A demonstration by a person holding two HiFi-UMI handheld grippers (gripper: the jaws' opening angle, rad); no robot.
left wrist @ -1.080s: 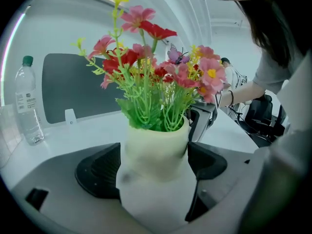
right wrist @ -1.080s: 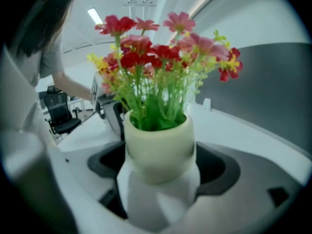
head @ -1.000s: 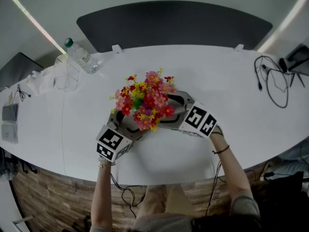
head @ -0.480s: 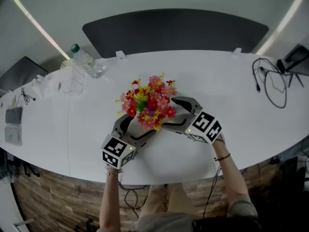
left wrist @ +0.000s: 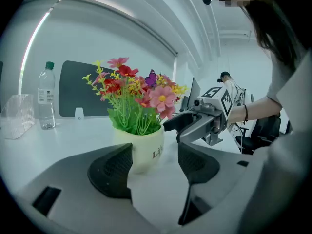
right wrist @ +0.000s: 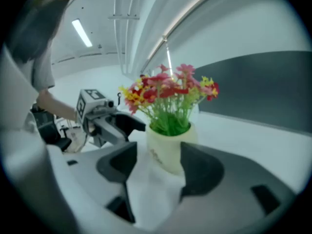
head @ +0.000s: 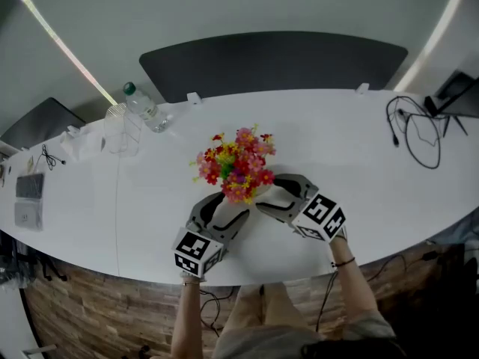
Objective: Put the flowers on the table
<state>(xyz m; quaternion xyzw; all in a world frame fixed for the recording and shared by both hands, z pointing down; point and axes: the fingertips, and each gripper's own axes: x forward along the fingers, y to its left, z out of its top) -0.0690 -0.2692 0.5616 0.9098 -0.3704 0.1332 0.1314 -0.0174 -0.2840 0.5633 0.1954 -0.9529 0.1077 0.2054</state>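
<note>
The flowers [head: 238, 163] are a red, pink and yellow bunch in a cream pot [left wrist: 141, 147] that stands upright on the white table [head: 359, 155]. My left gripper [head: 227, 203] sits just short of the pot on its near-left side. Its jaws are closing with nothing between them, and the pot stands beyond the fingertips [left wrist: 112, 167]. My right gripper [head: 271, 193] is at the pot's near-right side, jaws also closing on nothing. In the right gripper view the pot [right wrist: 168, 147] is past the fingertips [right wrist: 197, 167]. Each gripper appears in the other's view.
A water bottle [head: 146, 107] and a clear plastic container [head: 123, 129] stand at the back left. Black cables [head: 412, 129] lie at the right. Small items [head: 30, 193] lie at the far left. A dark panel [head: 269, 58] runs behind the table.
Both grippers flanked the pot a second ago; they have drawn back toward the near edge and off it. Their jaws have narrowed. The pot stays standing on the table.
</note>
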